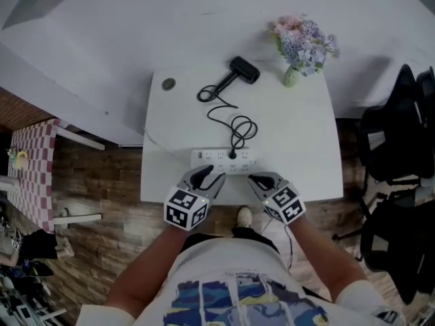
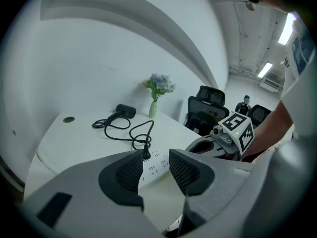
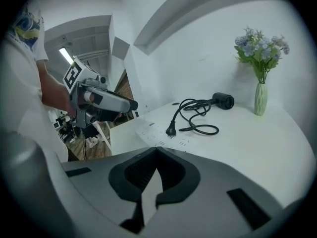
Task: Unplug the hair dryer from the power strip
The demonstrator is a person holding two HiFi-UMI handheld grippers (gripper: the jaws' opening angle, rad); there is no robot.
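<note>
A black hair dryer (image 1: 242, 69) lies at the back of the white table (image 1: 299, 131). Its black cord (image 1: 234, 124) coils toward a white power strip (image 1: 224, 160) near the front edge, and the black plug (image 1: 232, 155) stands in the strip. My left gripper (image 1: 204, 176) hovers just in front of the strip's left part, jaws open with nothing between them; in the left gripper view the strip (image 2: 157, 163) and plug (image 2: 146, 155) show through the gap. My right gripper (image 1: 262, 180) sits at the strip's right end, apart from it, with its tips (image 3: 157, 151) shut together and empty.
A vase of flowers (image 1: 304, 46) stands at the table's back right corner. A round cable grommet (image 1: 168, 84) is at the back left. Black office chairs (image 1: 397, 141) crowd the right side. A checkered table (image 1: 30, 168) stands far left on the wooden floor.
</note>
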